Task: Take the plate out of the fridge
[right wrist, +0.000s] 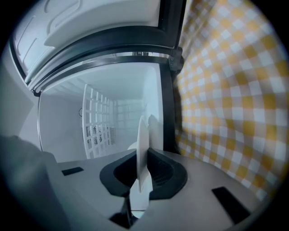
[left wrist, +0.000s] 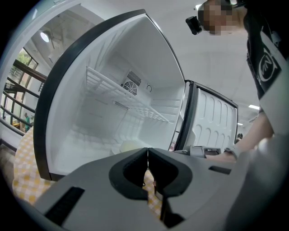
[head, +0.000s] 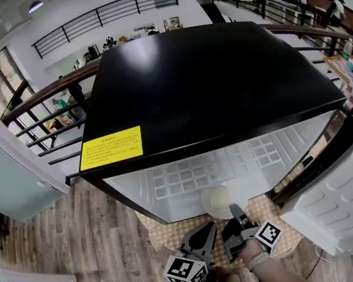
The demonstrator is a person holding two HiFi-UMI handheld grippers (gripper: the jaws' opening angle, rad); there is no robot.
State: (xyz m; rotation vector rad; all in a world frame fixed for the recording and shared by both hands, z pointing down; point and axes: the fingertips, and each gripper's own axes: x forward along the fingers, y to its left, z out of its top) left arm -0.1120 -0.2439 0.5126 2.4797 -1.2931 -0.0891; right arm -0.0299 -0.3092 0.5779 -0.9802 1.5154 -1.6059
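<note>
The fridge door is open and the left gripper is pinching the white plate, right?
Not quite. The fridge door is open, but it is the right gripper that pinches the white plate, as the right gripper view shows. The left gripper is shut on nothing.

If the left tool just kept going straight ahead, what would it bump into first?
Probably the plate, just ahead at the front of the open fridge, though depth is hard to judge.

**Plate held on edge at the fridge mouth**

The pale, round plate is clamped by its rim between the jaws of the right hand-held gripper. It reaches ahead of the gripper into the front of the fridge, which is black outside, white inside and standing open.
</note>
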